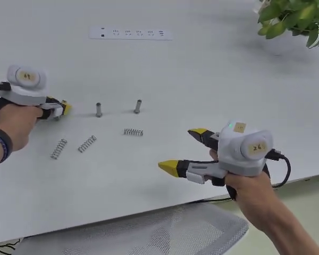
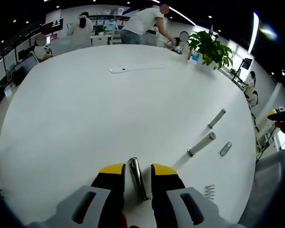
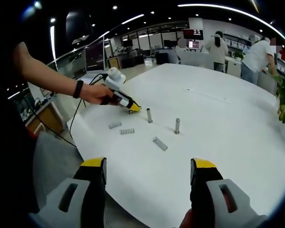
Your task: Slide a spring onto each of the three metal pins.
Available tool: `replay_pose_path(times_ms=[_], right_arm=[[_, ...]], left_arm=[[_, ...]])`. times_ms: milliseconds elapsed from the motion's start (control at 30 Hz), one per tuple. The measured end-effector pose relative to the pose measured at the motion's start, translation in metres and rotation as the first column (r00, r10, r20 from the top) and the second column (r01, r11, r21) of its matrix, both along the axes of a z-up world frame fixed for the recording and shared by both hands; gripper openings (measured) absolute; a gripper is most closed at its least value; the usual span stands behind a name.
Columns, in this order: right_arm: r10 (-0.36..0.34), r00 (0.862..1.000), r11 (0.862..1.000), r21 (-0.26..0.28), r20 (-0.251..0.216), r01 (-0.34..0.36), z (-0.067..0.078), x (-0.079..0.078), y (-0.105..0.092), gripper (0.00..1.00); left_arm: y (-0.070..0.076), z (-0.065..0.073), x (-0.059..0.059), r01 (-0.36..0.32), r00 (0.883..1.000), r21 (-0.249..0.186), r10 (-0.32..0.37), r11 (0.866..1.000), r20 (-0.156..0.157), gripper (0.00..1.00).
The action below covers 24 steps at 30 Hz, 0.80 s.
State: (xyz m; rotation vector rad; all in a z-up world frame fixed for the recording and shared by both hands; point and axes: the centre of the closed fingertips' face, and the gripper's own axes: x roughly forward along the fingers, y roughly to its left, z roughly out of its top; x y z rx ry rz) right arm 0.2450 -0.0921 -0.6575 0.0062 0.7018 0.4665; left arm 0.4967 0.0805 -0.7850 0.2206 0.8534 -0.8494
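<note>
The left gripper [image 1: 64, 108] brackets the far-left pin [image 2: 137, 176], seemingly to steady it, grip unclear, while the right gripper [image 1: 184, 149] hovers near right, spread wide and empty, ready for the springs [image 1: 87, 143] lying between.

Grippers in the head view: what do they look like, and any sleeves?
Both the left gripper and right gripper have rounded white-grey bodies, black jaws with yellow tips, a round beige sticker with handwritten marks, and a black cable at the back. No sleeves; a dark wristband circles the left wrist.
</note>
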Motion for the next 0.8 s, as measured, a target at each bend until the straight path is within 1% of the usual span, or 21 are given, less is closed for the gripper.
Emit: replay_pose_path(times_ms=[67,133,167,300,367,467,533,567,667,767,800], right_arm=[[-0.002,1.0,1.0,-0.002,-0.002,0.002,-0.0005,-0.0003,-0.0013,0.71],[-0.004,1.0,1.0,-0.001,-0.002,0.004,-0.0002,-0.0003,-0.0018,0.71],[-0.004,1.0,1.0,-0.001,-0.002,0.004,-0.0002,-0.0003,-0.0021,0.71],[-0.005,1.0,1.0,-0.002,-0.002,0.005,-0.0005,0.0003,-0.0023,0.71],[-0.004,1.0,1.0,0.0,-0.002,0.004,-0.0003,0.0006,-0.0013,0.71],[-0.001,1.0,1.0,-0.001,-0.004,0.001,-0.0011,0.0006,0.0001,0.71],[0.001,1.0,1.0,0.0,-0.005,-0.001,-0.0019,0.0004,0.0002,0.71],[0.002,1.0,1.0,-0.002,-0.005,-0.002,-0.0019,0.0002,0.0,0.71],[0.0,1.0,1.0,-0.001,-0.005,0.0,-0.0012,0.0,0.0003,0.71],[0.0,1.0,1.0,-0.001,-0.005,0.0,-0.0019,0.0,-0.0007,0.71],[0.0,1.0,1.0,-0.001,-0.005,0.0,-0.0019,0.0,-0.0008,0.71]], left_arm=[[-0.0011,0.0017,0.002,0.0,1.0,0.004,0.0,1.0,0.02,0.12],[-0.002,0.0026,0.0012,0.003,1.0,0.014,-0.004,1.0,0.026,0.11],[-0.0027,0.0026,0.0014,0.009,0.999,0.02,-0.01,1.0,0.034,0.1],[-0.0012,0.0005,0.0058,0.015,0.998,0.046,-0.017,0.999,0.057,0.04],[-0.0023,0.0006,0.007,0.026,0.997,0.054,-0.03,0.998,0.075,0.03],[-0.0038,0.0009,0.0042,0.041,0.996,0.069,-0.046,0.997,0.082,0.03],[-0.0043,0.0012,0.0034,0.045,0.995,0.069,-0.05,0.997,0.085,0.02],[-0.004,0.0013,0.0029,0.037,0.996,0.065,-0.042,0.997,0.078,0.01],[-0.0034,0.0021,0.003,0.034,0.997,0.068,-0.039,0.997,0.072,0.0],[-0.004,0.0006,0.0014,0.068,0.995,0.1,-0.075,0.993,0.068,0.0],[-0.0043,0.0006,0.0011,0.072,0.995,0.104,-0.078,0.992,0.064,0.0]])
